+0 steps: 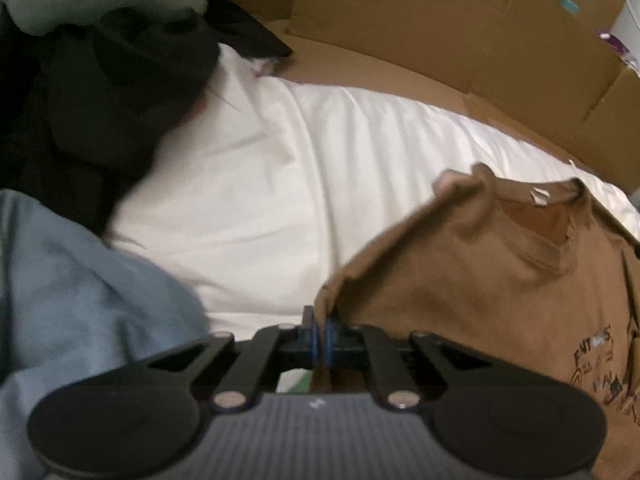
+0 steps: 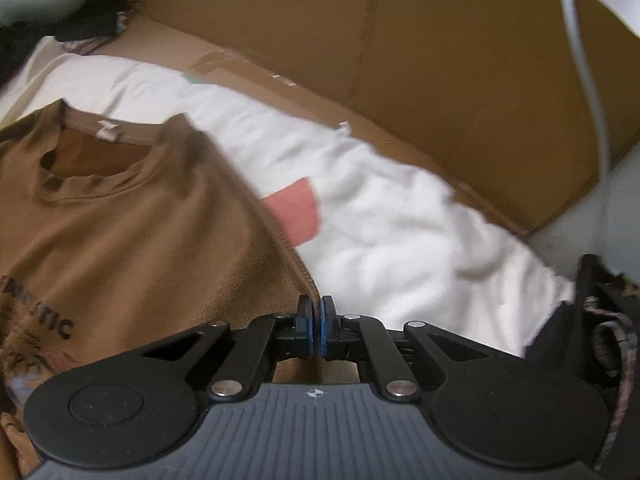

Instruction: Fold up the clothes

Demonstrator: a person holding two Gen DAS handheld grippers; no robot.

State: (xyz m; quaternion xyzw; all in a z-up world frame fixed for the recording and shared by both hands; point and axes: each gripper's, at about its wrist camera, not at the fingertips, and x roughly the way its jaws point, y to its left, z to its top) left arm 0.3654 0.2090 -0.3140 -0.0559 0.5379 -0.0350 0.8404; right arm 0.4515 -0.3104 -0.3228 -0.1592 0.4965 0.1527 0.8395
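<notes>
A brown T-shirt (image 1: 500, 280) is spread on white bedding (image 1: 280, 160). Its edges are pinched by the closed left gripper (image 1: 322, 334) and closed right gripper (image 2: 316, 330).

Soft, even indoor light, with no hard shadows. Both fisheye views bend strongly and darken at the corners. Motion blur smears the cloth.

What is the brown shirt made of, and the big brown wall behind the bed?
The brown shirt looks like soft knit cotton, matte: it creases and has a ribbed collar.
The brown wall looks like corrugated cardboard: flat matte panels with fold lines and tape.
Neither fibre nor board type is certain from here.
</notes>
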